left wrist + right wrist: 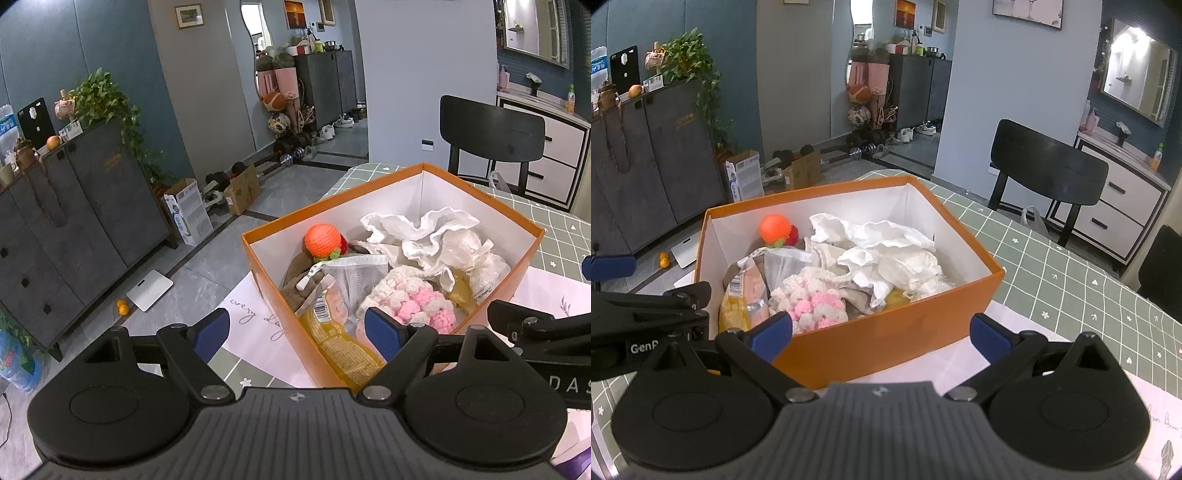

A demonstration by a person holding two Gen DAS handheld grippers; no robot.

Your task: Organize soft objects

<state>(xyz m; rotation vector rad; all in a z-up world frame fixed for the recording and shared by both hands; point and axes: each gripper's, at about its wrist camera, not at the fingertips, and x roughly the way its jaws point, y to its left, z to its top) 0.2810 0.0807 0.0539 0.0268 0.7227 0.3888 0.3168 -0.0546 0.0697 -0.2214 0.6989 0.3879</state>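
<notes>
Left gripper (297,330): jaws spread wide, empty, at the box's near left corner.
Orange box (886,332): on the table, holding crochet ball (775,229), pink-white knit (809,302), crumpled white cloth (886,236).
Right gripper (881,332): jaws wide apart, holding nothing, before the near wall.

In the orange box (280,266), a brown soft item (299,264) lies mostly buried under the mesh pouch (354,275) and the orange ball (322,240). The yellow packet (343,347) is partly hidden behind the box's near wall. The pale mat's (258,325) handwriting is cut off.
</notes>
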